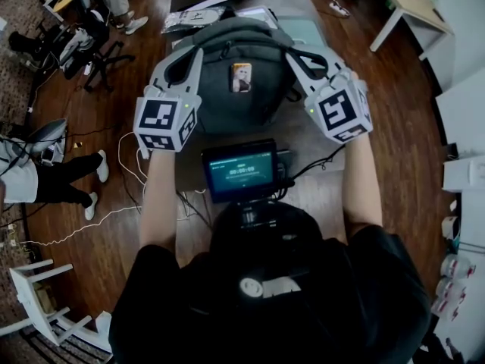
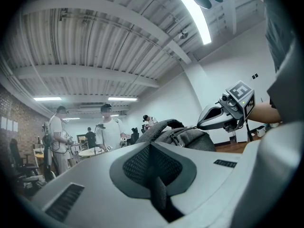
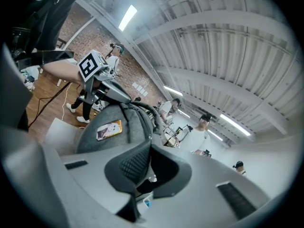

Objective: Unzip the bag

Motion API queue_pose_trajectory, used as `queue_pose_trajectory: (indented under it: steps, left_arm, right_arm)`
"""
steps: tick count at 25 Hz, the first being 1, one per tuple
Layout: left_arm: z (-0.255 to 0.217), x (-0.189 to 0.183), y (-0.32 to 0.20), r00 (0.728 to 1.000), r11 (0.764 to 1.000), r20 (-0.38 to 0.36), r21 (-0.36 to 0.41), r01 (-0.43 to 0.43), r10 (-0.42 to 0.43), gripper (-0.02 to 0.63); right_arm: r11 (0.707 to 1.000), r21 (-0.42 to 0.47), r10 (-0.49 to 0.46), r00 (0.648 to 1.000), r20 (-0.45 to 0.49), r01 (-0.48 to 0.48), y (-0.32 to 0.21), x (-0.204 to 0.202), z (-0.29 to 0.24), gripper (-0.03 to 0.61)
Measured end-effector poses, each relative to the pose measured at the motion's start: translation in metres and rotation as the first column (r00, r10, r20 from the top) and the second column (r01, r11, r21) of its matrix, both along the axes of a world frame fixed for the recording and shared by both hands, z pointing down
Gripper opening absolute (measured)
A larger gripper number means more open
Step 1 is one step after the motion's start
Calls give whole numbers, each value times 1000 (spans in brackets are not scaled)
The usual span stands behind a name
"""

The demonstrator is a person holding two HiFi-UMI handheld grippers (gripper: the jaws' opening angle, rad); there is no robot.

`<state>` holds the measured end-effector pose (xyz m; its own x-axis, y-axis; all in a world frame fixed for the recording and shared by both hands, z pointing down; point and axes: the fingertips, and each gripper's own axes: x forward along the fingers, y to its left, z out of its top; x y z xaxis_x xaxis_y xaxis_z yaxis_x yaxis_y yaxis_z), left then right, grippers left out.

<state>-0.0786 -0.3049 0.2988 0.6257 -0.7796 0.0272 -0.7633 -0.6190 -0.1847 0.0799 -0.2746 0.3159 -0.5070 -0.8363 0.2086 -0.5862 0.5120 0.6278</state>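
A grey backpack (image 1: 235, 82) with a small picture tag (image 1: 241, 77) stands on the table (image 1: 318, 180) in front of me. My left gripper (image 1: 195, 51) is at the bag's upper left edge. Its own view shows its pads (image 2: 137, 167) closed together on a dark strip of the bag (image 2: 159, 196). My right gripper (image 1: 294, 54) reaches the bag's upper right. Seen in the left gripper view, its tip (image 2: 202, 124) holds a thin cord running to the zipper pull (image 2: 176, 136). The right gripper view shows the pads (image 3: 128, 167) nearly together on a small dark piece.
A small screen (image 1: 242, 171) sits between my arms, with a cable off to its right. Flat packets and a white pad (image 1: 258, 14) lie behind the bag. Cables (image 1: 125, 165) trail on the wooden floor at left, near a seated person's legs (image 1: 76, 177). A white table (image 1: 409, 6) stands at the far right.
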Motion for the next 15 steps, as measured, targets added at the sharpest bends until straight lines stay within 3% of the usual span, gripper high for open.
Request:
queue_pose_trajectory:
  steps: [15]
  left_arm:
    - [3,-3,-1,1000,1000,4,-8,2,-2,-2]
  right_arm:
    - [992,-85,97,994,44,-93,-3,32,36,25]
